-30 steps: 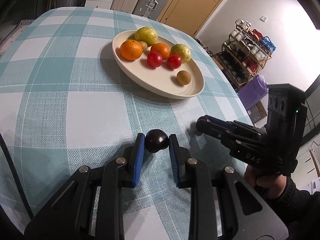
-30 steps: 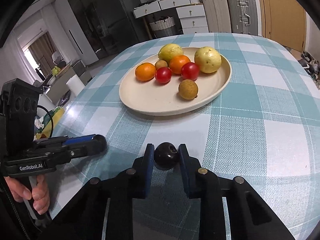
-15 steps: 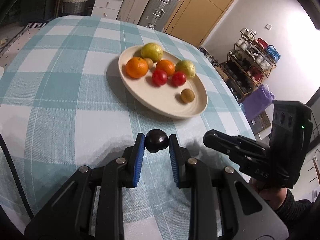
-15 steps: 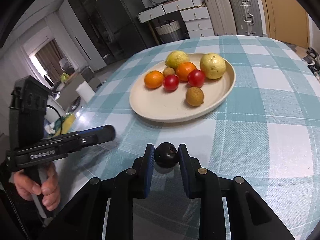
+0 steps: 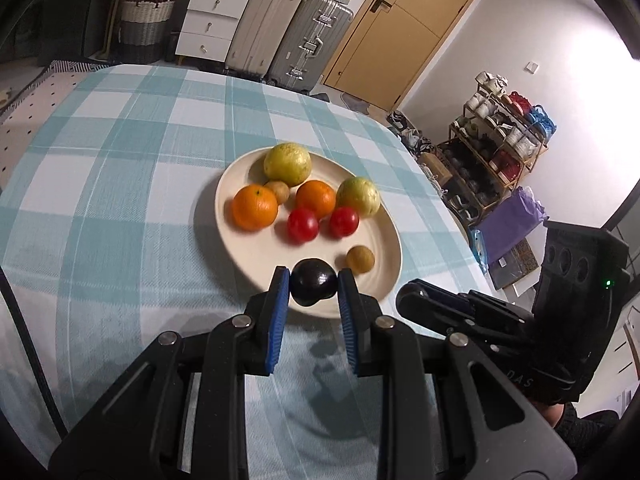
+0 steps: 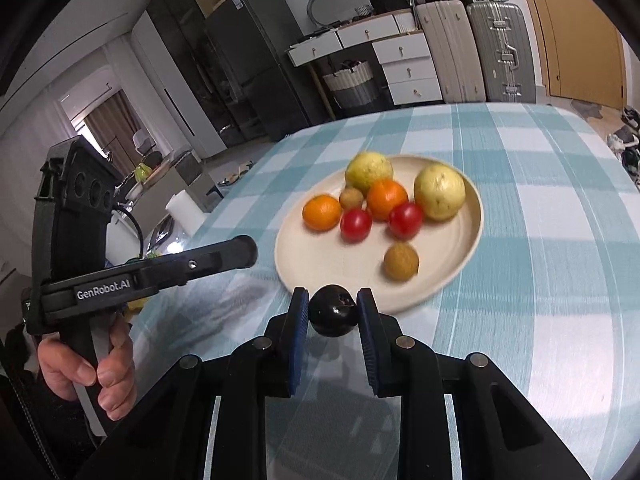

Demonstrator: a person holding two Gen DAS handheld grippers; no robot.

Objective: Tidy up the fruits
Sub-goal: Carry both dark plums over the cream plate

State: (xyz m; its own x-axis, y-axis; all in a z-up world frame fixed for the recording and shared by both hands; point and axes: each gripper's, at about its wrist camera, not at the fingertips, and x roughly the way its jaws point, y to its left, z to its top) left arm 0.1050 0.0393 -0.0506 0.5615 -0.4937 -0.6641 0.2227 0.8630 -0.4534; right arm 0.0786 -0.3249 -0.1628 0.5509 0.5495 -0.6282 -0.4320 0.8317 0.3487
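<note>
Both tongs loaded: left tongs clenched on a small glossy dark-purple round fruit, right tongs clenched on another dark round fruit. Both are held off the checked-cloth bench, at the near rim of the cream oval plate. Plate already carries eight fruits. Left to do, I'd judge: set these two down on it.

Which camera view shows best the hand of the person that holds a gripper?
The right wrist view. There the hand shows plainly, fingers wrapped around the handle of the left gripper. In the left wrist view the other hand shows only as a small patch below the right gripper.
</note>
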